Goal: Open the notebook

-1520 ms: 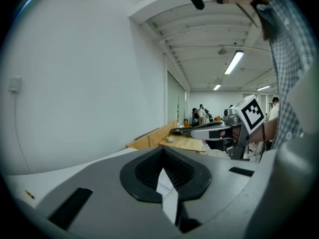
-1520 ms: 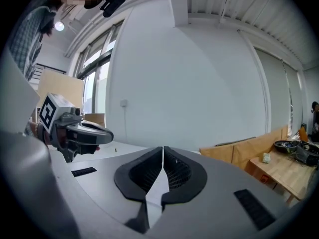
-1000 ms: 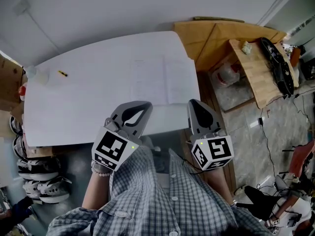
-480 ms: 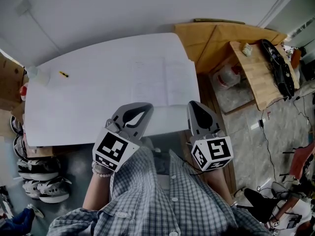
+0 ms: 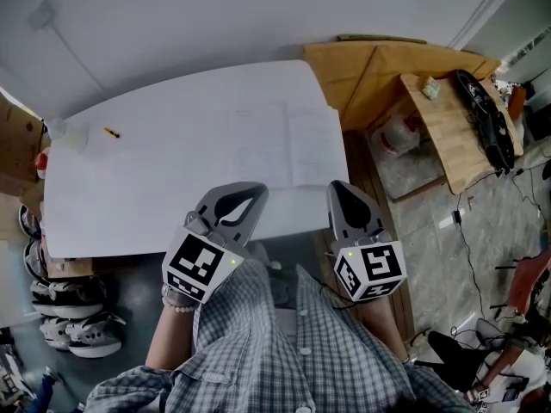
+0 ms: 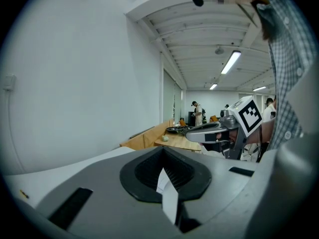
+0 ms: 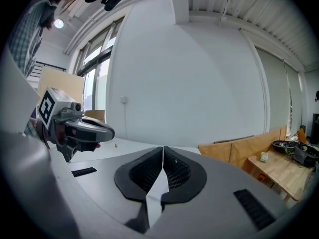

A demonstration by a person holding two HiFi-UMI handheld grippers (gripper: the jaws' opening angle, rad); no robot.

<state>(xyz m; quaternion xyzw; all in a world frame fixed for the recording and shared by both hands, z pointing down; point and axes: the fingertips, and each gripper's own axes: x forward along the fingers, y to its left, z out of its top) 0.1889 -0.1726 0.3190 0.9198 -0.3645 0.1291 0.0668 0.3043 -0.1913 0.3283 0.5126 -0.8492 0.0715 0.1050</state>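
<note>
The notebook (image 5: 288, 144) lies flat on the white table (image 5: 155, 179), towards its right end. It shows only pale pages with a faint fold line down the middle, so it looks spread open. My left gripper (image 5: 244, 189) hovers over the table's near edge, just short of the notebook, shut with nothing in it. My right gripper (image 5: 337, 181) hangs by the table's near right corner, also shut and empty. In the left gripper view my left gripper (image 6: 162, 153) has its pads together. The right gripper view shows the same of my right gripper (image 7: 163, 151).
A small yellow and black stick (image 5: 109, 130) and a pale bottle (image 5: 65, 132) sit at the table's far left. A wooden bench (image 5: 448, 119) with dark gear stands to the right, wooden boards (image 5: 370, 67) beside it. Shoes (image 5: 73, 317) lie on the floor at left.
</note>
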